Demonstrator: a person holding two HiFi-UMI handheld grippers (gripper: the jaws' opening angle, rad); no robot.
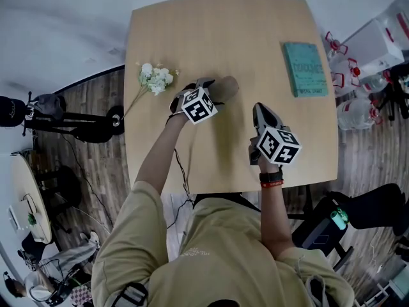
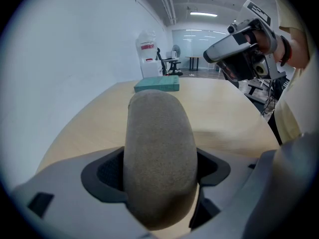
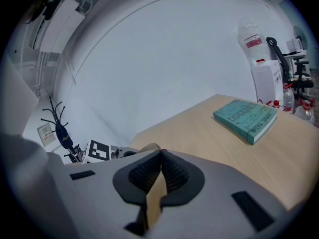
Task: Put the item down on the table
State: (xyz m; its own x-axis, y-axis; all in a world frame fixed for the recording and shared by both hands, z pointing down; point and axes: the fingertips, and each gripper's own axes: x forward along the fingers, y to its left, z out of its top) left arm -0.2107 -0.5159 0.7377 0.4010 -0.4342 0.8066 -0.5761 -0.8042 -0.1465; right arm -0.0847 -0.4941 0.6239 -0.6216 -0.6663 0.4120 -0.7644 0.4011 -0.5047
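Item (image 2: 158, 153), a rounded tan felt-textured lump, gripped by left gripper (image 1: 211, 89).

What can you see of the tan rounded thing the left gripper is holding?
The tan object is a rounded oblong with a matte, slightly fuzzy surface and no visible markings. The left gripper is shut on it, dark pads pressing both sides. It juts past the jaws over the wooden table, near its middle. Whether it touches the table cannot be told.
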